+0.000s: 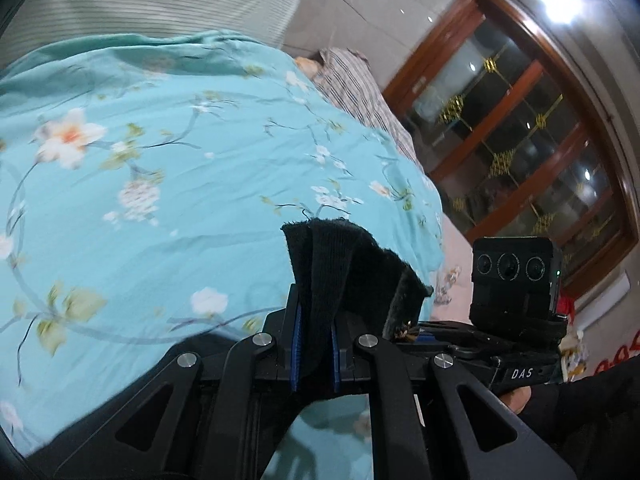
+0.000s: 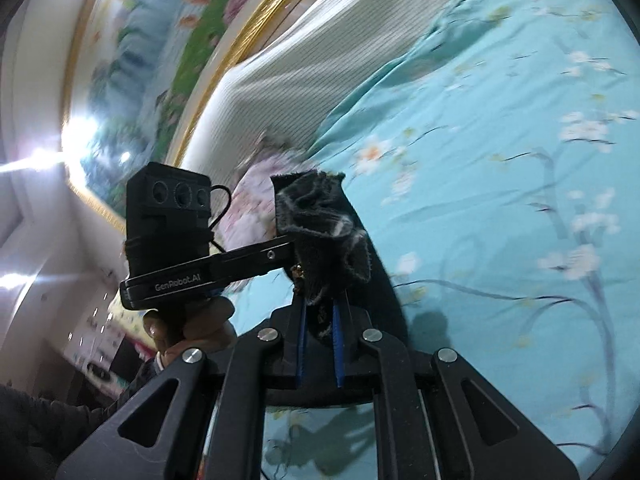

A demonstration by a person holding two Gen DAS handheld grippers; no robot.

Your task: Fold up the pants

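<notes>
Above the floral bedsheet (image 1: 160, 184), I have left gripper (image 1: 316, 312) and right gripper (image 2: 320, 312) each pinching the black pants (image 1: 340, 264) — mid-lift, I judge — next, lay them flat.

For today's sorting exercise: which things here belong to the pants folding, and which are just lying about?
Job: black pants, left gripper, right gripper, both shut on the fabric.
Lying about: floral bedsheet, striped cloth, white ribbed cover, framed painting.

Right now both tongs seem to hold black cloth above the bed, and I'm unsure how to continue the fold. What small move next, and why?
Probably lower both together toward the floral sheet. The left tongs and right tongs each pinch bunched black pants, side by side and lifted off the bedding.
</notes>
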